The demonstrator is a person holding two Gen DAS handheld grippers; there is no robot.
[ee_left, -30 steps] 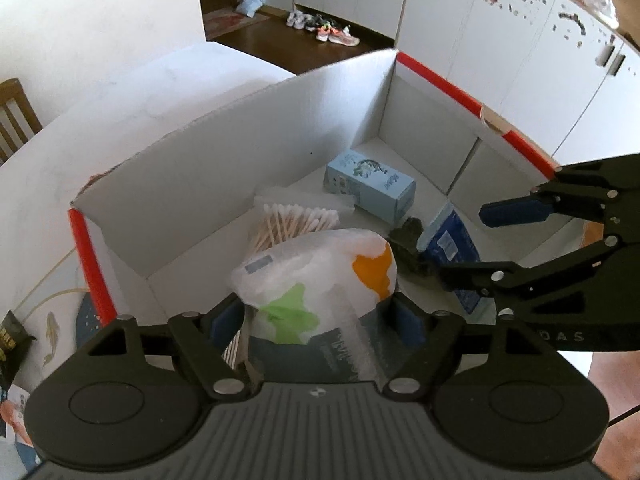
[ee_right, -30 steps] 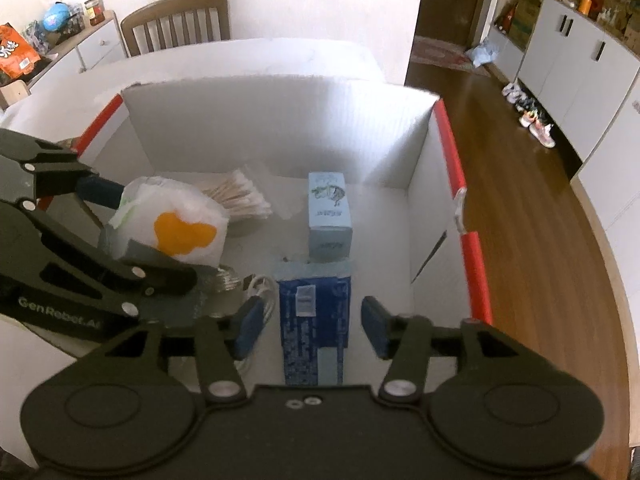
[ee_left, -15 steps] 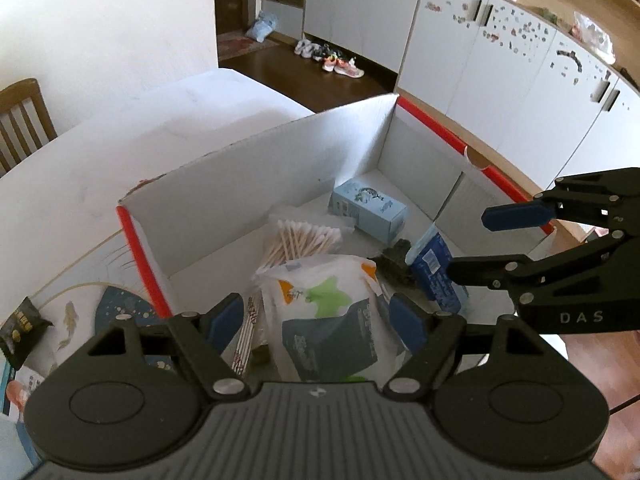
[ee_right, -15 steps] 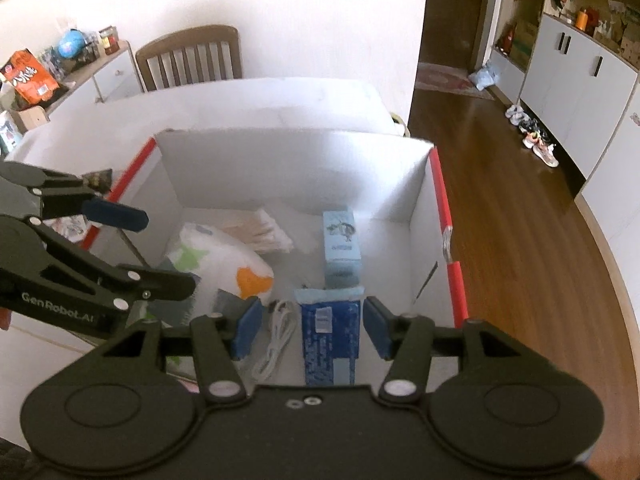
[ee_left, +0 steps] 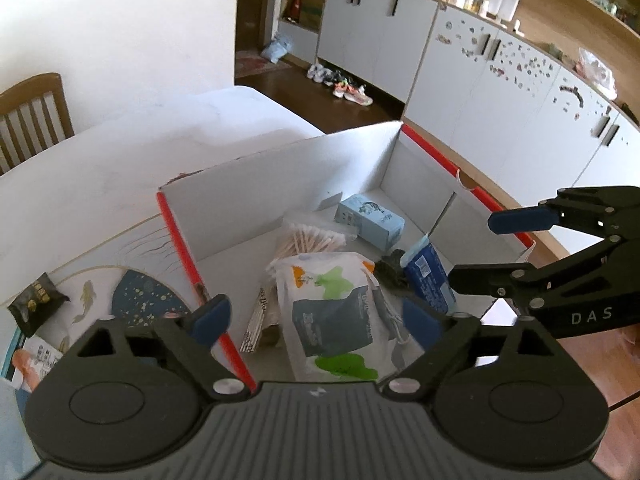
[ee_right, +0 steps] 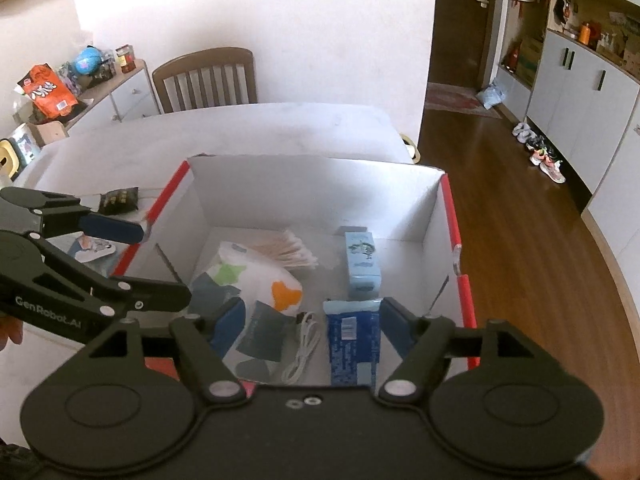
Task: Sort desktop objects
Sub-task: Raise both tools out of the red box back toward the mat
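Left wrist: both tools [ee_left: 314,314] [ee_right: 308,318] gape, apparently empty, above box [ee_left: 280,184].

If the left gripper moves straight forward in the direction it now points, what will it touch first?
Probably the white plastic pack with green and orange patches, lying in the white cardboard box with red edges. It lies centred between the open left gripper fingers; depth is unclear.

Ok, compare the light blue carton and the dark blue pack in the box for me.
Colour: the light blue carton is pale with a small picture on top; the dark blue pack is deep blue with a white label.
Place: the light blue carton lies nearer the box's far wall; the dark blue pack lies nearer the right hand-held gripper.
Make: the carton has crisp cardboard edges; the pack looks soft and wrapped.
Both lie inside the box, ungripped.
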